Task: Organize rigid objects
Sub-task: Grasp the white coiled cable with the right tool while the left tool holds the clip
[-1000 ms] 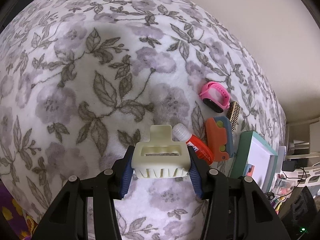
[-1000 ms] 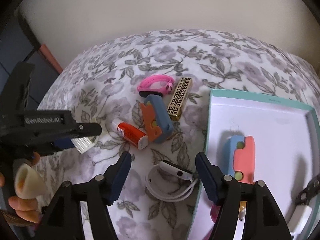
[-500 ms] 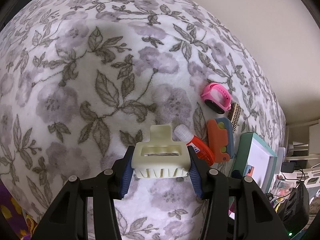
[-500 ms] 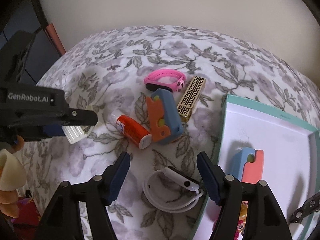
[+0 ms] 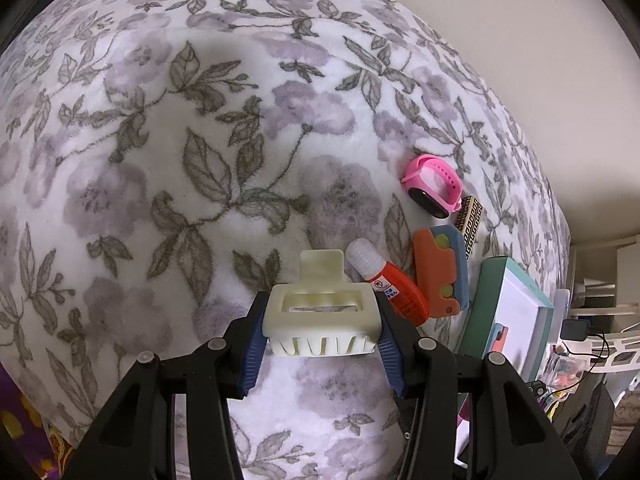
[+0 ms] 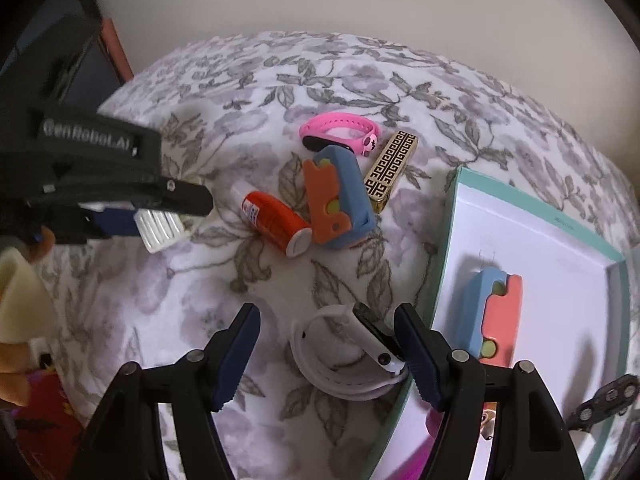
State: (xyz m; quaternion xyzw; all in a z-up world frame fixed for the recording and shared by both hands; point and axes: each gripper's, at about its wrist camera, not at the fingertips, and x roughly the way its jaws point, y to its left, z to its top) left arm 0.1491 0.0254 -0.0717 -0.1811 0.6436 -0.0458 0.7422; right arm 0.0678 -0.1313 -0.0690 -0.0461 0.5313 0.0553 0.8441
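My left gripper (image 5: 322, 332) is shut on a cream hair claw clip (image 5: 320, 308), held just above the floral blanket (image 5: 160, 160). The right wrist view shows the same clip (image 6: 158, 226) at the left. My right gripper (image 6: 326, 320) stands open over a white wristband watch (image 6: 348, 344), which lies between the jaws, close to the right finger. Beyond it lie a red glue bottle (image 6: 276, 224), an orange and blue toy (image 6: 340, 200), a gold patterned case (image 6: 392, 170) and a pink watch (image 6: 340, 136).
A teal box with a white inside (image 6: 540, 240) sits to the right of the white watch and holds a pink and blue toy (image 6: 496, 316). A person's fingers (image 6: 16, 376) show at the lower left. Cluttered shelves and cables (image 5: 588, 336) lie past the bed's right edge.
My right gripper has shifted and rolled, so the white watch now sits nearer its right finger and the box appears further right. The left gripper and its clip have stayed put.
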